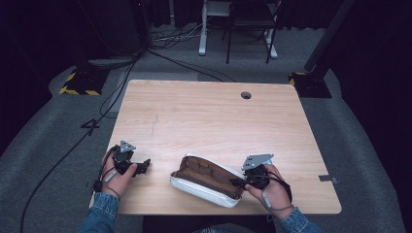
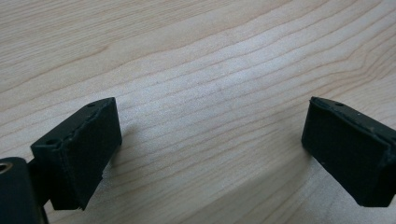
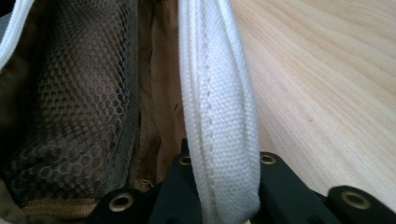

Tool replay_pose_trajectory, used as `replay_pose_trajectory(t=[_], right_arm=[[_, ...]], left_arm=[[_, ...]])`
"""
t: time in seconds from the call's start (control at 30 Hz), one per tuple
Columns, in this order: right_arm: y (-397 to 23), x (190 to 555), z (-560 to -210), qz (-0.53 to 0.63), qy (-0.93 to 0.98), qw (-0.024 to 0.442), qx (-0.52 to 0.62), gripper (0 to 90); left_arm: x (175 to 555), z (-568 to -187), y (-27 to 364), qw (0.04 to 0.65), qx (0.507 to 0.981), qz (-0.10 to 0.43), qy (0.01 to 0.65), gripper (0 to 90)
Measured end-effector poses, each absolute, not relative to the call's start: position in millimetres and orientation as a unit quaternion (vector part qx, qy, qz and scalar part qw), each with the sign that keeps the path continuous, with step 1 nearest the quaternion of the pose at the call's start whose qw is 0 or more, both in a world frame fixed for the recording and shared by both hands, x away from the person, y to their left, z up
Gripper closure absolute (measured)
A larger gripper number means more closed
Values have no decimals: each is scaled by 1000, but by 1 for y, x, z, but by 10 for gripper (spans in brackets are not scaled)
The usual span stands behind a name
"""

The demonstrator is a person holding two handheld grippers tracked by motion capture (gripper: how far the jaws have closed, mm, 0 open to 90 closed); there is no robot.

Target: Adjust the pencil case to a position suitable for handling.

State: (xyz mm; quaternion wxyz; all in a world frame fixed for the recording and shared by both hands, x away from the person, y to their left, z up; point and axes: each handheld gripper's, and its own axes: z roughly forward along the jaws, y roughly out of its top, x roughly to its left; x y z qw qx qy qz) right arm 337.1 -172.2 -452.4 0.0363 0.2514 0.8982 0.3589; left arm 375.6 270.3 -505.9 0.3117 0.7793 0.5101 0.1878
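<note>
Right gripper (image 1: 241,183) pinches the open pouch's (image 1: 206,180) white rim at table's (image 1: 204,116) five o'clock; left gripper (image 1: 144,166), wide open and empty, likely grips the opposite rim next.

Matt pale wood-grain table (image 1: 204,121); white woven-cloth pouch (image 1: 206,191) with brown mesh lining (image 3: 79,107); matt black tongs (image 2: 212,154)

The left gripper (image 1: 144,166) is held low with its jaws spread wide and nothing between them. The right gripper (image 1: 236,183) is clamped on a pouch's white rim (image 3: 219,121).
</note>
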Motion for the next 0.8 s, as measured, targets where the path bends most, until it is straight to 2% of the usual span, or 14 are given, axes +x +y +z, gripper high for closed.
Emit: replay_pose_trajectory(t=[0.2, 0.4, 0.6, 0.67, 0.8], right_arm=[[-172, 338, -455, 352, 901, 38, 252, 802], [-171, 338, -456, 358, 898, 45, 252, 641], [-171, 338, -454, 364, 895, 58, 249, 576], [-171, 339, -454, 373, 891, 56, 252, 520], [-172, 339, -452, 378, 889, 62, 251, 493]], left_arm=[[376, -506, 270, 312, 780, 187, 509, 49], [376, -506, 270, 313, 780, 187, 509, 50], [376, -506, 270, 313, 781, 187, 508, 49], [376, -506, 270, 312, 780, 186, 509, 48], [376, -506, 270, 313, 780, 186, 509, 48]])
